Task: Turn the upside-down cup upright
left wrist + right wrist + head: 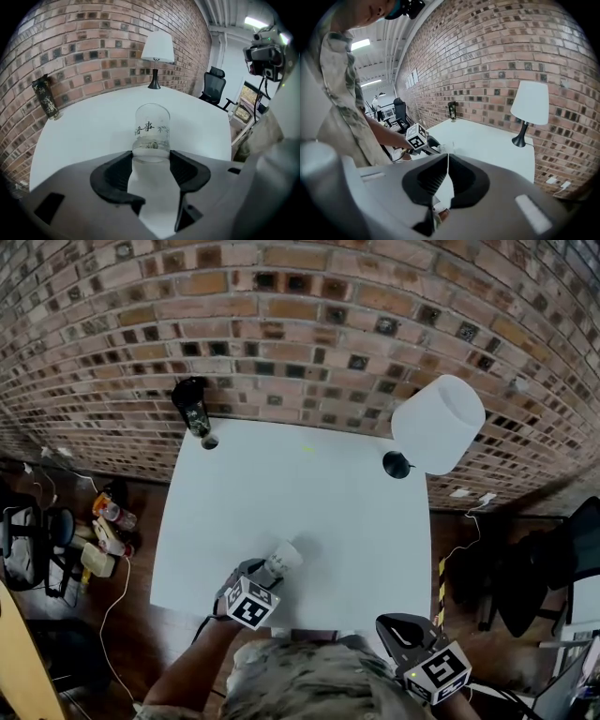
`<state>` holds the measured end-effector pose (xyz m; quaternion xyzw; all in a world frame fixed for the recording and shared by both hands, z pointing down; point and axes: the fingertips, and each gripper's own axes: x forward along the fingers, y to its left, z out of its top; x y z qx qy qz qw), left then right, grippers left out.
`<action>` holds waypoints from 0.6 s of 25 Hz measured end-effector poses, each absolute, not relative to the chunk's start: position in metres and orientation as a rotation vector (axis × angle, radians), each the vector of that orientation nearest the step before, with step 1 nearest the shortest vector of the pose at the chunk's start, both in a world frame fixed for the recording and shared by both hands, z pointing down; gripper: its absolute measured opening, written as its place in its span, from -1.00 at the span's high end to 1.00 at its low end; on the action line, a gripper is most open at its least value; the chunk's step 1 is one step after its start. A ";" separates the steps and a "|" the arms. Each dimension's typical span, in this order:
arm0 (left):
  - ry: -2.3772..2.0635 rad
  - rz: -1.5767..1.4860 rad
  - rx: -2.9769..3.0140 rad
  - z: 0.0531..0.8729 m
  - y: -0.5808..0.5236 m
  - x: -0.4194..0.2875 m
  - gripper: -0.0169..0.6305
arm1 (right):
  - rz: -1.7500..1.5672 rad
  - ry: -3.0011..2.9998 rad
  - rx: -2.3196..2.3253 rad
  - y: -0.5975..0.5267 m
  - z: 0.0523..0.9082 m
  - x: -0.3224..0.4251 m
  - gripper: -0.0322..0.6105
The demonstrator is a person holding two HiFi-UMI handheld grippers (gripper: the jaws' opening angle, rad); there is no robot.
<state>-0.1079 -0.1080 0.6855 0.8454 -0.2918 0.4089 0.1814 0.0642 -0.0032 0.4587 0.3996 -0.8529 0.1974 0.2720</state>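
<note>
Cup (152,131) is sitting clamped in left tongs (151,158); right tongs (447,159) are hanging pressed together, empty; best rolling slowly, squeezing firmly, landing it flat on tabletop (89,126).

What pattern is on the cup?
The cup: clear glass, black characters, leafy sprig; best in left gripper view.

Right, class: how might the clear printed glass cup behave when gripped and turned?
The clear printed glass cup looks rigid, so it probably won't squash in the left gripper. Its smooth wall is likely slippery. Round-sided, it may roll on the white table if dropped.
</note>
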 end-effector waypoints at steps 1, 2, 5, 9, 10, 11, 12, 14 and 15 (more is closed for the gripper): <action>-0.821 1.159 2.386 0.687 -0.108 -0.109 0.15 | 0.532 -2.293 1.080 -0.003 0.459 0.063 0.88; -0.817 1.162 2.387 0.687 -0.109 -0.109 0.15 | 0.533 -2.291 1.086 -0.003 0.460 0.063 0.87; -0.806 1.145 2.389 0.690 -0.109 -0.110 0.14 | 0.546 -2.281 1.108 0.000 0.460 0.064 0.87; -0.790 1.137 2.393 0.691 -0.109 -0.109 0.07 | 0.549 -2.278 1.127 0.002 0.460 0.068 0.87; -0.787 1.142 2.395 0.691 -0.109 -0.109 0.04 | 0.551 -2.275 1.131 0.002 0.460 0.069 0.87; -0.787 1.148 2.394 0.690 -0.109 -0.109 -0.01 | 0.552 -2.273 1.134 0.002 0.460 0.070 0.87; -0.790 1.152 2.393 0.688 -0.109 -0.109 -0.07 | 0.553 -2.274 1.134 0.003 0.460 0.070 0.87; -0.807 1.140 2.398 0.675 -0.110 -0.108 -0.17 | 0.553 -2.276 1.133 0.004 0.460 0.071 0.87; -0.815 1.127 2.409 0.665 -0.112 -0.105 -0.19 | 0.550 -2.279 1.134 0.004 0.459 0.072 0.87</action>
